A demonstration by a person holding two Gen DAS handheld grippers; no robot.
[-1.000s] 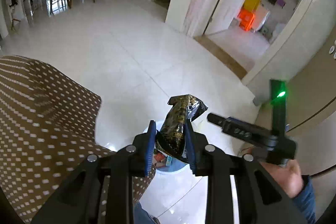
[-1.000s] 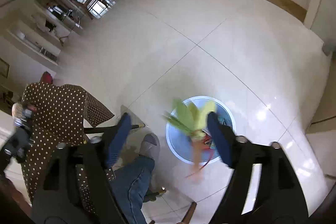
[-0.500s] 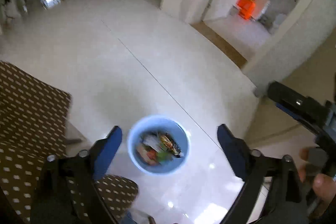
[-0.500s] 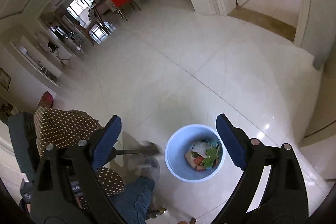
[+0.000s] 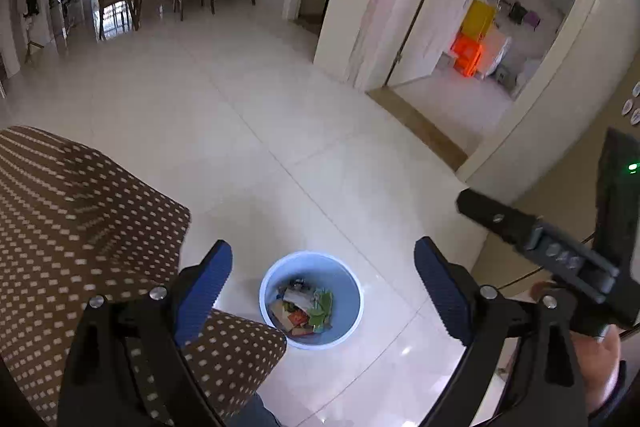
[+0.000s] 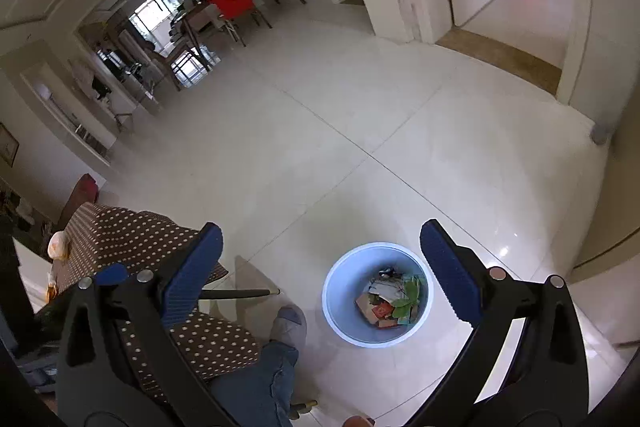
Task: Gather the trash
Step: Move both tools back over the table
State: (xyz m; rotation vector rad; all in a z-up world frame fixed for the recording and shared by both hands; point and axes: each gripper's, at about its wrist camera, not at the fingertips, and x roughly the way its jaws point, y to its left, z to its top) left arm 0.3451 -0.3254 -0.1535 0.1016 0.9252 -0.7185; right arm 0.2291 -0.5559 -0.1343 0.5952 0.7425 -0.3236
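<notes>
While both jaws stand apart with nothing between them, the left hand-held gripper (image 5: 323,291) wide open and the right hand-held gripper (image 6: 320,267) opening to its widest, the trash (image 5: 306,309) lies as a heap of wrappers and green scraps at the bottom of the pale blue bin (image 5: 352,323) on the tiled floor (image 5: 248,131). If more litter remains on the bench under the brown dotted cloth (image 5: 80,227), I judge the risk lies in reaching for it blind: a pad could snag the cloth and drag it, or a swinging hand-held gripper or the person's foot (image 6: 289,321), just beside the bin, could knock it over and spill the contents.
</notes>
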